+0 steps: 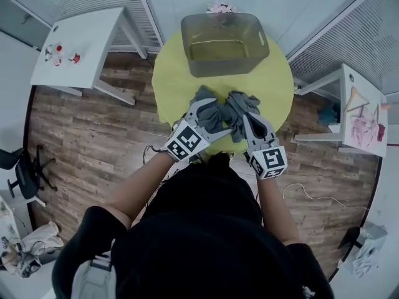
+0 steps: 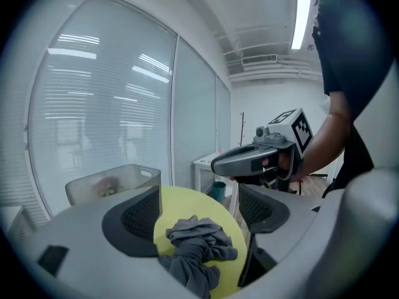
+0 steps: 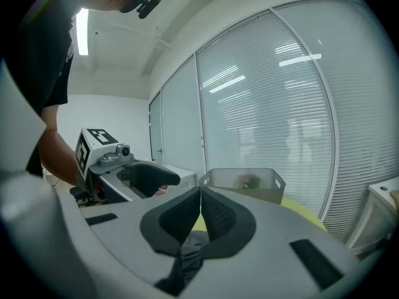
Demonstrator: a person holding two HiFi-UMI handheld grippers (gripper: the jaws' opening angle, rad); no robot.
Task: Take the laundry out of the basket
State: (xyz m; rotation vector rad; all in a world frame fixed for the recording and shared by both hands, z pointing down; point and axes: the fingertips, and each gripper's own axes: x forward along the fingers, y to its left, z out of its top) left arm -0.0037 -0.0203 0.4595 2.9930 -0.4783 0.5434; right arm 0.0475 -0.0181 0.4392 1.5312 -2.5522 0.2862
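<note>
A crumpled grey garment (image 1: 232, 109) lies on the round yellow table (image 1: 174, 73) near its front edge, in front of the grey plastic basket (image 1: 187, 47). In the head view the basket looks empty. My left gripper (image 1: 211, 118) is open, its jaws wide on either side of the garment (image 2: 198, 242), which rests on the table. My right gripper (image 1: 242, 122) is shut on a fold of the garment (image 3: 190, 254), and the cloth hangs below its closed jaws. The left gripper view shows the right gripper (image 2: 259, 157) and the basket (image 2: 112, 182).
A small pink thing (image 1: 221, 8) sits behind the basket at the table's far edge. White side tables stand at the left (image 1: 81, 42) and right (image 1: 361, 111), the right one holding pink items. An office chair (image 1: 25, 173) is on the wooden floor at the far left.
</note>
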